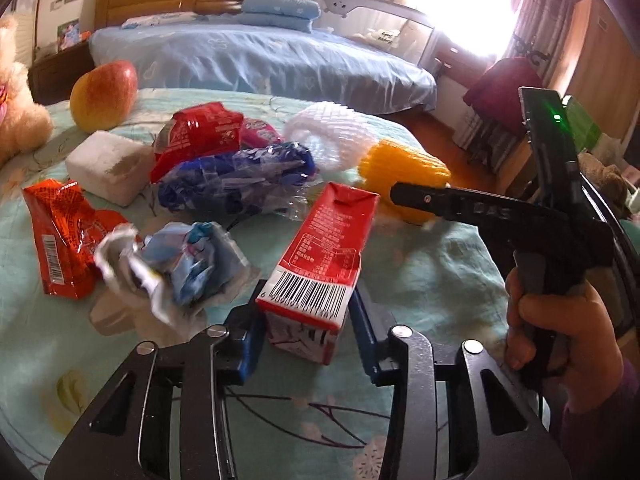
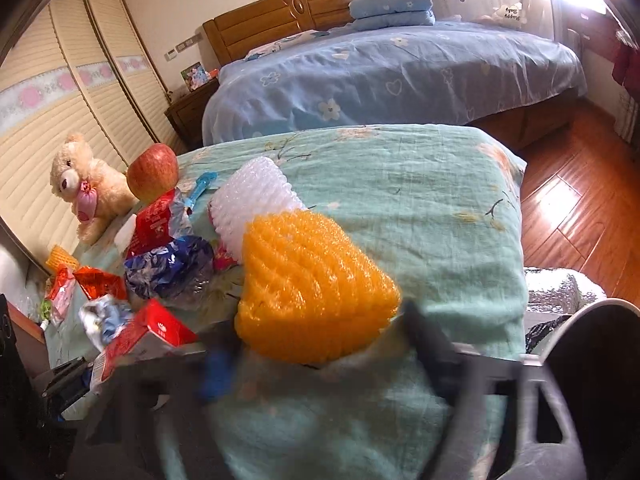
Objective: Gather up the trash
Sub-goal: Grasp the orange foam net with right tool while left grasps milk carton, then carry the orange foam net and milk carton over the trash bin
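A red milk carton (image 1: 320,264) lies on the green bedspread (image 1: 420,280) between the blue pads of my left gripper (image 1: 308,332); the jaws stand around its near end, and contact is unclear. The carton also shows in the right wrist view (image 2: 152,336). My right gripper (image 2: 316,356) is blurred and open around the near edge of an orange foam net (image 2: 312,288), which also shows in the left wrist view (image 1: 400,176). A white foam net (image 1: 328,128), a blue wrapper (image 1: 240,180), red wrappers (image 1: 196,132) and a crumpled wrapper (image 1: 176,264) lie close by.
An apple (image 1: 104,94), a white foam block (image 1: 108,166) and a teddy bear (image 2: 86,184) sit at the left. A blue bed (image 2: 380,76) stands behind. A wooden floor (image 2: 568,216) and a dark bin (image 2: 600,380) are on the right.
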A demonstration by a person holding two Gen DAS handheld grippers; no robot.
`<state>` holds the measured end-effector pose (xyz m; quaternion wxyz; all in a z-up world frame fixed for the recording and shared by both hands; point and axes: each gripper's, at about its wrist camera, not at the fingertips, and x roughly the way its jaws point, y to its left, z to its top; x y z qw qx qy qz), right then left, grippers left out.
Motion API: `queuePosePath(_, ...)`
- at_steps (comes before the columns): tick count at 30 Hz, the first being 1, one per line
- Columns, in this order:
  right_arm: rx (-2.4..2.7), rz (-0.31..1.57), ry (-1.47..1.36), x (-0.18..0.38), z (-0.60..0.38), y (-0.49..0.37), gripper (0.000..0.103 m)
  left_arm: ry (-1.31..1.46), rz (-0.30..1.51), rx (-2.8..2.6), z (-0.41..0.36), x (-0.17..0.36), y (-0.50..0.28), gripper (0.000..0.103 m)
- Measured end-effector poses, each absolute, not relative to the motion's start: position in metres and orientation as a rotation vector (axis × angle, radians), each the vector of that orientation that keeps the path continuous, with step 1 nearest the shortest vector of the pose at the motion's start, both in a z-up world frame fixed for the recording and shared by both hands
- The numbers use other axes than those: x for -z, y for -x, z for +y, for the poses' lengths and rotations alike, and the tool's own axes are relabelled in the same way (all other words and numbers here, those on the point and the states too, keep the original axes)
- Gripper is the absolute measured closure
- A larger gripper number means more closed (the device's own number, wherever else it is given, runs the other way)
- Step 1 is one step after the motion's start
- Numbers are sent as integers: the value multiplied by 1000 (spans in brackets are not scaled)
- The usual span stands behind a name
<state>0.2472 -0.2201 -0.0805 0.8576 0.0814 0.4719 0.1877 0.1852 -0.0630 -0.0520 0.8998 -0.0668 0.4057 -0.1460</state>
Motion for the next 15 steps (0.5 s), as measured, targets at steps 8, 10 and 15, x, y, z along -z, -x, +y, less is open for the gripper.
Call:
queuePosePath(8,-377,952,-205,68,-233,-218,68,104,792,323,-73,45,-168,73)
queuePosePath(10,-372,945,-211,64,-235,-209,69,107,784,330,-74,44,-164,73)
queuePosePath(15,-343,933,-245,59,-247,-180,69,123,770,361,-78,42,-151,73)
